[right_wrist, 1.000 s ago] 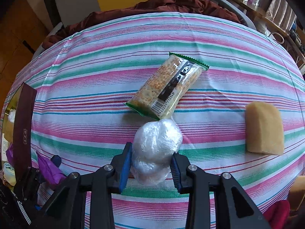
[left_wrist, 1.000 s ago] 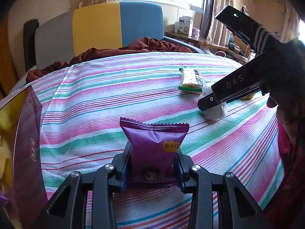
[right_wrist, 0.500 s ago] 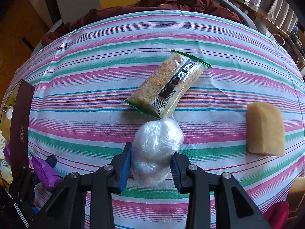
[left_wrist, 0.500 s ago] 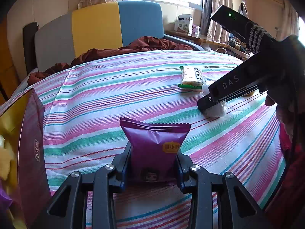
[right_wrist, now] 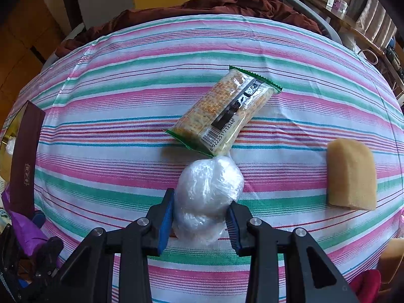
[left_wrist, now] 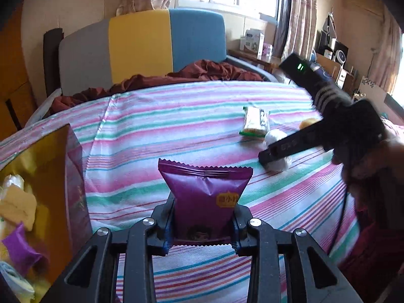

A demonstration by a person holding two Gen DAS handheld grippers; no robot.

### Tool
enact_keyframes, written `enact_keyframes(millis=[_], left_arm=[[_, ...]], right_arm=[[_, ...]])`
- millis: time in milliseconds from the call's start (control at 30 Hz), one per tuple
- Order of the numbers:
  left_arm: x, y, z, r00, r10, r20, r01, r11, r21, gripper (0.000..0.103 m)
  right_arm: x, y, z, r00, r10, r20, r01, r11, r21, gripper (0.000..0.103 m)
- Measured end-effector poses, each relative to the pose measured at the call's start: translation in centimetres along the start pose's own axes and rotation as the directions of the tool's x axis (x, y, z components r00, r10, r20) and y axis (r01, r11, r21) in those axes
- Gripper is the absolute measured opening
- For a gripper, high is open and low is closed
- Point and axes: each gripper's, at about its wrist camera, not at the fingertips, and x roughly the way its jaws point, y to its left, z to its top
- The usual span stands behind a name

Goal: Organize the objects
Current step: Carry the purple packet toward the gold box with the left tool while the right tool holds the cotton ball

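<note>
My left gripper (left_wrist: 202, 229) is shut on a purple snack packet (left_wrist: 204, 194) and holds it upright above the striped cloth. A dark purple box (left_wrist: 75, 192) with a gold inside stands open at the left and holds several snacks. My right gripper (right_wrist: 199, 222) is shut on a clear-wrapped white ball (right_wrist: 207, 197) that rests on the cloth. A green-edged cracker packet (right_wrist: 222, 111) lies just beyond the ball. A tan wrapped cake (right_wrist: 351, 174) lies to the right. The right gripper also shows in the left wrist view (left_wrist: 267, 157).
The striped cloth (right_wrist: 126, 80) covers the table. A chair (left_wrist: 141, 48) with grey, yellow and blue panels and a brown cloth (left_wrist: 202, 73) stands behind. Shelves with boxes line the far right wall. The box also shows at the left edge of the right wrist view (right_wrist: 25, 161).
My left gripper with the purple packet has moved left toward the open box, whose inside shows more now. My right gripper stays closed on the white ball.
</note>
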Motion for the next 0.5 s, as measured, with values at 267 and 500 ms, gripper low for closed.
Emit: enact_keyframes(millis=[267,500], left_arm=[[-3.8,1.2,0.9,0.998,-0.003,0.057,0.005,1.000,-0.030,0.035],[-5.9,2.8,0.8,0.997,0.011,0.074,-0.006,0.998,-0.067,0.035]], right_arm=[[0.5,0.9,-0.5,1.000,-0.008,0.006,0.008,1.000,-0.009,0.037],[0.3,1.3,-0.7,1.000,-0.014,0.010,0.014,1.000,-0.015,0.037]])
